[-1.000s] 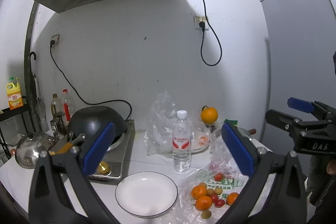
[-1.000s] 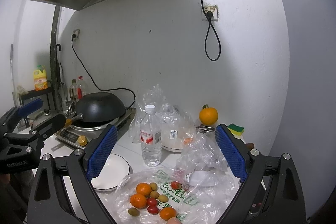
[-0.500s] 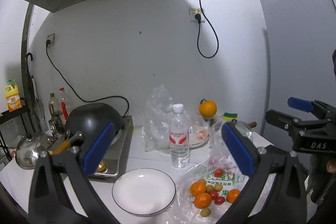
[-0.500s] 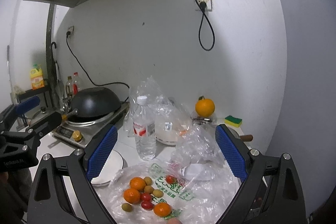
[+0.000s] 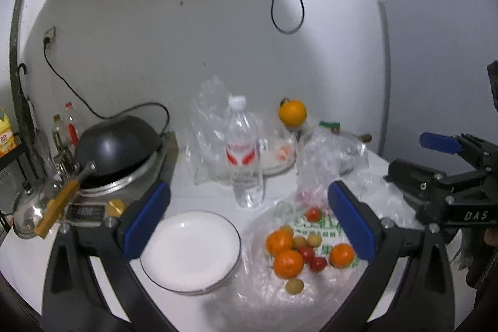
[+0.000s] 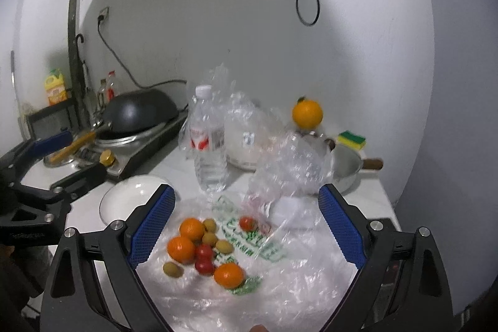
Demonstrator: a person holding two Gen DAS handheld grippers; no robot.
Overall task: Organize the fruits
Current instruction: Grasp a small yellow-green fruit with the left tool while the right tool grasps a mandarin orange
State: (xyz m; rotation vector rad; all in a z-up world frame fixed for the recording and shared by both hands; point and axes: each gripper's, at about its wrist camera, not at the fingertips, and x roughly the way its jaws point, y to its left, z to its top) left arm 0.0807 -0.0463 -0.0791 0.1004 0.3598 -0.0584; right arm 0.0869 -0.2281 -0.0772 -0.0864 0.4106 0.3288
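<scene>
Left wrist view has the counter [image 5: 199, 192] laid out like this: wok [image 5: 116, 142] on the stove far left, bottle [image 5: 244, 154] in the middle, white plate [image 5: 190, 248] near left, and just right of the plate a flattened plastic bag [image 5: 298, 294] with the fruit sitting loose on it. That's three tangerines [image 5: 288, 263], a few red tomatoes [image 5: 317, 263] and some small greenish-yellow ones [image 5: 294, 286]. One more orange [image 5: 292, 111] is perched far back. Both grippers, left [image 5: 247, 224] and right [image 6: 246, 224], are spread wide and holding nothing, hanging above the near edge. So I'd say it's the approach step, nothing sorted yet. Next move probably wants one gripper dropping around a single tangerine without snagging the bag, then over to the plate.
</scene>
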